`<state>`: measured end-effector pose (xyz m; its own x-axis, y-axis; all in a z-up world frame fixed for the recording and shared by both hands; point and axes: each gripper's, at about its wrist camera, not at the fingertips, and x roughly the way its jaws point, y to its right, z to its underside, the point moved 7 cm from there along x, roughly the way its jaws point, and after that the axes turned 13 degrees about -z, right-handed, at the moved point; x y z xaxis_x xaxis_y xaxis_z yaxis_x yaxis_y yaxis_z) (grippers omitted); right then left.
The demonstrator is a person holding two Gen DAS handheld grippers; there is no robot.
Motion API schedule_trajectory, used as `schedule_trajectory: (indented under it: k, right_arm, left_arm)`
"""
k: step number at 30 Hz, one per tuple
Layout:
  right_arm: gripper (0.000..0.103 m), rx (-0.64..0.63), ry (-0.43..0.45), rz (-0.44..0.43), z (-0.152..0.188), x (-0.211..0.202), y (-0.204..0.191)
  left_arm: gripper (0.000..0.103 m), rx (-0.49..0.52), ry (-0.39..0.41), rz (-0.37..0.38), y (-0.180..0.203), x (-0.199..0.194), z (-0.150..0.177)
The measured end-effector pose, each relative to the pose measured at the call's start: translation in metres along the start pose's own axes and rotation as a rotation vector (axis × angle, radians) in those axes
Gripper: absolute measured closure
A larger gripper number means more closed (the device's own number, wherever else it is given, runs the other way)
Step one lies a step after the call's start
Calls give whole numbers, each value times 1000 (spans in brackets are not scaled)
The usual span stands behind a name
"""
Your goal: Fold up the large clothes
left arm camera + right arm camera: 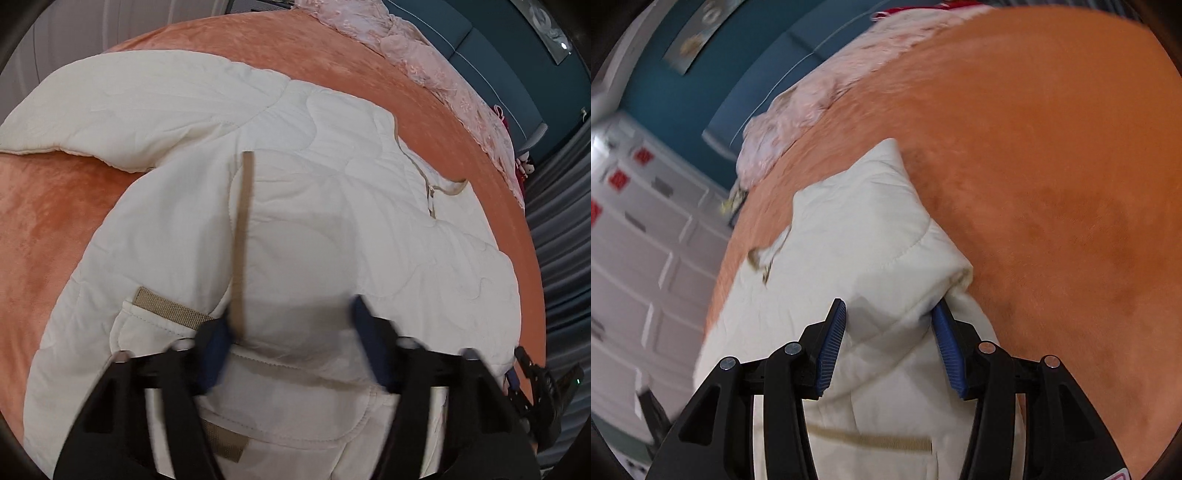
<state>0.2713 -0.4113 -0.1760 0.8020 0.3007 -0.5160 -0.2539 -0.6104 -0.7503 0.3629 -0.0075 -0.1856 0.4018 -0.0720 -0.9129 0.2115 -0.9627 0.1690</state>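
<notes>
Both tongs, left tongs and right tongs, hover released over a cream jacket on the bed; best to grip matching edges evenly.

Cream quilted jacket, tan trim, front up on orange bedspread, one sleeve outstretched

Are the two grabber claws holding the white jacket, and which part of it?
Neither holds anything. The left gripper hangs open over the white jacket near its hem. The right gripper is open too, its fingers either side of a sleeve, not squeezing it.
</notes>
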Motion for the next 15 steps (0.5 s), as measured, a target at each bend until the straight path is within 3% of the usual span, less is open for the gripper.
schedule_trajectory:
  k: [1,2,3,6,15]
  right_arm:
    - [80,11,11,-6,-3,2,0]
    - [91,5,28,-2,-8,2,-1]
    - [93,-4,43,-10,-11,-2,-1]
    - [94,-51,97,-10,-17,-16,-11]
    - [95,-225,34,228,8,0,9]
  left_arm:
    - [68,0,3,-5,-1,-1,0]
    - [77,3,10,-14,-2,-2,-2]
    - [84,9,23,-18,-4,-4,-3]
    - [89,35,35,-24,-6,-4,-2]
    - [89,100,81,-87,-7,8,13]
